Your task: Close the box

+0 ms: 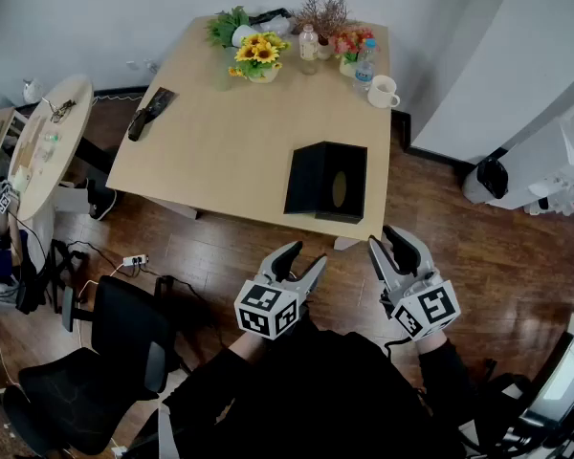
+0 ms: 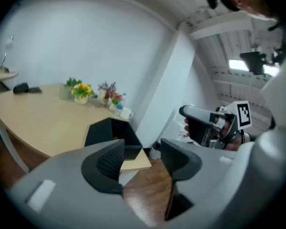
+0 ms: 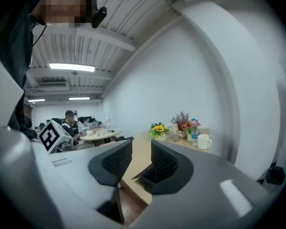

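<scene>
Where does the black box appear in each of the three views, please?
Head view: black box at centre, near the table's front edge.
Left gripper view: left of centre, just beyond the fingers.
Right gripper view: low centre, showing between the fingers.
Shared landmark: the white mug.

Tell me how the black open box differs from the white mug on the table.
The black open box is angular and larger; the white mug is round and smaller. The box sits at the light wooden table's near edge; the mug near its far right corner. Both rest on that table.
</scene>
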Demonstrator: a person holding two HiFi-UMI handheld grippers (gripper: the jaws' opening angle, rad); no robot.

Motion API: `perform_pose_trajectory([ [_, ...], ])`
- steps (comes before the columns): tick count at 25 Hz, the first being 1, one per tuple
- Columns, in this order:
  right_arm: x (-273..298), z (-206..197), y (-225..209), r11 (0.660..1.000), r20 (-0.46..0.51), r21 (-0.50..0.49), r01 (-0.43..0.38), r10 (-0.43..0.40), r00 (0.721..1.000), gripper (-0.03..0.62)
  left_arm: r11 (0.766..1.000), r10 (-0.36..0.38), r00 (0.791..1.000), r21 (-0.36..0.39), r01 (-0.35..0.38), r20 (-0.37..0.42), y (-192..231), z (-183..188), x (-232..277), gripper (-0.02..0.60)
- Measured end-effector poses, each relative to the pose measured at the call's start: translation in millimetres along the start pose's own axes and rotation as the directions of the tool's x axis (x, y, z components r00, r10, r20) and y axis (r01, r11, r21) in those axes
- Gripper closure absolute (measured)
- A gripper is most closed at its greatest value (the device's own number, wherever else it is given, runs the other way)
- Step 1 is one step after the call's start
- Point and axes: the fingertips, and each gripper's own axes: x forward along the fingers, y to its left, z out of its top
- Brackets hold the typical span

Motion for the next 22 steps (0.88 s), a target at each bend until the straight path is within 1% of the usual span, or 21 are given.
perform_pose_trajectory([
  [1,27.6,-5.2,-10.6,0.999,-0.044,0.004,-0.035,0.035,0.998,0.467,0.997,-0.013,0.999,-0.079,0.009,-0.05,21.6,-6.1,12.9,0.359],
  [2,55.1,-9.9,-21.8,0.998,-0.087,0.007,-0.068,0.068,0.994,0.468,0.987,-0.03,0.995,-0.159,0.015,-0.094,42.1,-11.5,25.6,0.359],
  [3,82.4,-13.5,-34.1,0.995,-0.129,0.005,-0.098,0.098,0.987,0.467,0.971,-0.05,0.991,-0.238,0.019,-0.126,60.5,-15.6,38.3,0.359],
  [4,109.3,-15.8,-47.4,0.992,-0.168,-0.001,-0.125,0.123,0.978,0.468,0.949,-0.072,0.987,-0.314,0.024,-0.145,75.9,-18.0,50.7,0.359],
  [5,135.3,-17.3,-60.6,0.989,-0.207,-0.009,-0.15,0.145,0.968,0.468,0.921,-0.091,0.984,-0.389,0.026,-0.15,88.3,-19.4,62.6,0.359],
  [6,159.5,-19.7,-72.6,0.985,-0.249,-0.013,-0.174,0.165,0.954,0.468,0.885,-0.102,0.984,-0.464,0.023,-0.146,98.0,-21.1,72.7,0.359],
  [8,203.2,-32.2,-91.5,0.974,-0.349,-0.005,-0.225,0.209,0.913,0.467,0.798,-0.091,0.988,-0.603,-0.002,-0.124,113.4,-26.6,86.4,0.359],
  [9,224.3,-41.1,-99.7,0.968,-0.404,-0.001,-0.251,0.229,0.885,0.467,0.757,-0.074,0.991,-0.653,-0.017,-0.111,121.4,-28.3,92.0,0.359],
  [10,245.4,-50.5,-107.4,0.961,-0.462,0.002,-0.275,0.245,0.853,0.467,0.723,-0.055,0.994,-0.69,-0.028,-0.098,129.9,-28.3,97.7,0.359],
  [11,265.4,-60.5,-113.7,0.954,-0.523,0.004,-0.301,0.259,0.812,0.457,0.696,-0.035,0.996,-0.717,-0.037,-0.085,137.8,-27.1,103.2,0.359],
  [12,283.0,-71.7,-118.0,0.944,-0.587,0.009,-0.33,0.272,0.762,0.442,0.675,-0.015,0.997,-0.736,-0.045,-0.074,143.7,-25.8,107.3,0.359],
  [13,297.4,-84.4,-120.6,0.932,-0.652,0.012,-0.362,0.282,0.704,0.427,0.657,0.003,0.998,-0.752,-0.053,-0.067,147.0,-25.5,109.8,0.359],
  [14,308.8,-98.2,-122.3,0.918,-0.715,0.014,-0.396,0.286,0.638,0.424,0.643,0.017,0.998,-0.764,-0.06,-0.065,147.8,-26.6,111.1,0.359],
  [15,317.3,-112.7,-123.8,0.904,-0.775,0.022,-0.427,0.286,0.564,0.423,0.63,0.025,0.998,-0.774,-0.065,-0.064,146.8,-28.4,111.8,0.36],
  [16,323.5,-126.7,-124.5,0.892,-0.826,0.051,-0.449,0.29,0.483,0.415,0.62,0.03,0.998,-0.782,-0.065,-0.06,145.5,-30.0,112.2,0.36],
  [17,328.3,-137.7,-123.2,0.885,-0.863,0.111,-0.453,0.312,0.397,0.414,0.611,0.034,0.998,-0.789,-0.062,-0.052,145.2,-30.5,112.5,0.362],
  [18,332.7,-144.2,-119.0,0.876,-0.88,0.201,-0.438,0.358,0.312,0.413,0.603,0.04,0.998,-0.796,-0.056,-0.04,146.3,-30.0,112.9,0.362],
  [19,336.8,-146.7,-112.5,0.861,-0.879,0.296,-0.413,0.415,0.236,0.414,0.594,0.048,0.998,-0.803,-0.05,-0.027,148.6,-29.1,113.5,0.377],
  [20,340.2,-147.7,-106.1,0.843,-0.87,0.368,-0.392,0.461,0.175,0.418,0.583,0.058,0.998,-0.811,-0.046,-0.016,151.3,-28.4,113.8,0.384],
  [21,342.1,-149.8,-101.7,0.83,-0.867,0.404,-0.384,0.481,0.128,0.424,0.571,0.067,0.998,-0.82,-0.044,-0.007,153.4,-28.4,113.5,0.4],
  [22,342.7,-153.9,-100.2,0.827,-0.875,0.409,-0.385,0.475,0.091,0.429,0.559,0.075,0.997,-0.828,-0.043,-0.001,154.8,-29.0,112.6,0.409],
])
